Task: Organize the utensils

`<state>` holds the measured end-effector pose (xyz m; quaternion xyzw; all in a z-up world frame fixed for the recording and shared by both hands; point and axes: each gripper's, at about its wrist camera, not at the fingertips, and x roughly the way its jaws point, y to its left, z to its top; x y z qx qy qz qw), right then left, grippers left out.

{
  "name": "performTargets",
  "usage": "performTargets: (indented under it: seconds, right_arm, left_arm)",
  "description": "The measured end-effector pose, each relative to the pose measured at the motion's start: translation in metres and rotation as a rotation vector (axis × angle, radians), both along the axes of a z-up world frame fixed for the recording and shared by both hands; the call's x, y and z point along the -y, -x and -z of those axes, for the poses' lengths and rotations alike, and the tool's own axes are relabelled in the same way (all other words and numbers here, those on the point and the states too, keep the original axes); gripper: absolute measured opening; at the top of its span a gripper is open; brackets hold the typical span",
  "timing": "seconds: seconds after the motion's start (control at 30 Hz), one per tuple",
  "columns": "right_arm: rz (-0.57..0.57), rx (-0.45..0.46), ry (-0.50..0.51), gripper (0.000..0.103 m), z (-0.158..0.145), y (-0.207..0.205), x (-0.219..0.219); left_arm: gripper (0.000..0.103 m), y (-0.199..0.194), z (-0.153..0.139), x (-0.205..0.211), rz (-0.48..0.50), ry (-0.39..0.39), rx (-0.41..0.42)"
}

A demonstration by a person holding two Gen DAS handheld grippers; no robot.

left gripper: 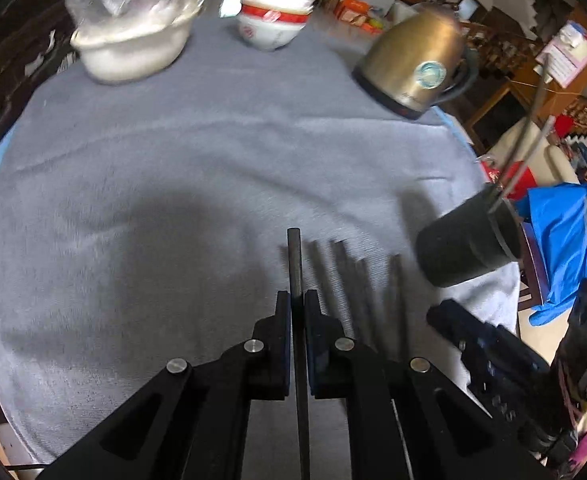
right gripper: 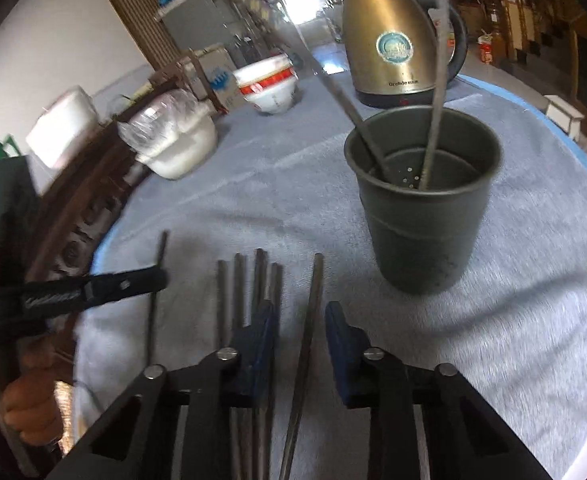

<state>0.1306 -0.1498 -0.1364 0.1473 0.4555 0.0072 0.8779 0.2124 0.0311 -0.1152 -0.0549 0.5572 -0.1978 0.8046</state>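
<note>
While the left gripper (left gripper: 297, 300) is clenched on one chopstick (left gripper: 294, 256), the right gripper (right gripper: 299, 316) stands released, its fingers either side of another chopstick (right gripper: 311, 308) lying on the grey cloth (right gripper: 533, 280) of the worktop. Four more chopsticks (right gripper: 249, 280) lie side by side just left of it. The cup (right gripper: 421, 208) stands near, upright, with two sticks (right gripper: 433, 120) leaning inside. Behind it sits a kettle (right gripper: 393, 40), and further left a red-banded bowl (right gripper: 269, 88).
</note>
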Motion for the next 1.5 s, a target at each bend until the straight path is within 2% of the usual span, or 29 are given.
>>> performTargets:
  seconds: [0.07,0.27,0.43,0.5,0.77,0.8,0.83,0.93,0.97,1.03,1.17,1.5]
  right_arm:
    - [0.022,-0.039,0.016,0.019,0.008,-0.011,0.0]
    - [0.05,-0.119,0.025,0.019,0.027,-0.03,0.0]
    - [0.052,-0.161,0.032,0.019,0.029,-0.044,-0.004]
    - [0.056,-0.178,0.027,0.02,0.031,-0.049,-0.007]
    - [0.037,-0.192,0.146,0.018,0.03,-0.06,-0.02]
    - [0.035,-0.193,0.156,0.016,0.03,-0.06,-0.021]
    - [0.035,-0.193,0.165,0.01,0.03,-0.061,-0.021]
    - [0.043,-0.183,0.122,0.007,0.029,-0.06,-0.014]
    - [0.049,-0.176,0.108,0.007,0.028,-0.058,-0.012]
    - [0.052,-0.15,0.09,0.007,0.024,-0.055,-0.008]
    - [0.053,-0.073,0.052,0.007,0.001,-0.041,0.001]
    - [0.037,0.171,-0.037,0.007,-0.06,0.001,0.01]
  left_arm:
    - [0.007,-0.005,0.012,-0.004,-0.009,-0.011,-0.034]
    - [0.007,-0.012,0.035,-0.008,-0.021,-0.04,-0.104]
    - [0.009,-0.016,0.032,-0.017,-0.037,-0.032,-0.115]
    - [0.015,-0.02,0.029,-0.02,-0.045,-0.035,-0.122]
    - [0.016,-0.031,0.037,-0.009,-0.026,-0.091,-0.143]
    - [0.016,-0.033,0.037,-0.006,-0.028,-0.092,-0.145]
    - [0.016,-0.033,0.037,-0.006,-0.03,-0.091,-0.145]
    - [0.013,-0.036,0.038,-0.002,-0.037,-0.091,-0.143]
    - [0.007,-0.036,0.038,-0.001,-0.038,-0.093,-0.143]
    - [0.007,-0.036,0.04,0.0,-0.047,-0.089,-0.139]
    - [0.007,-0.025,0.022,-0.004,-0.065,-0.074,-0.087]
    - [0.006,0.014,-0.068,-0.009,-0.099,-0.021,0.109]
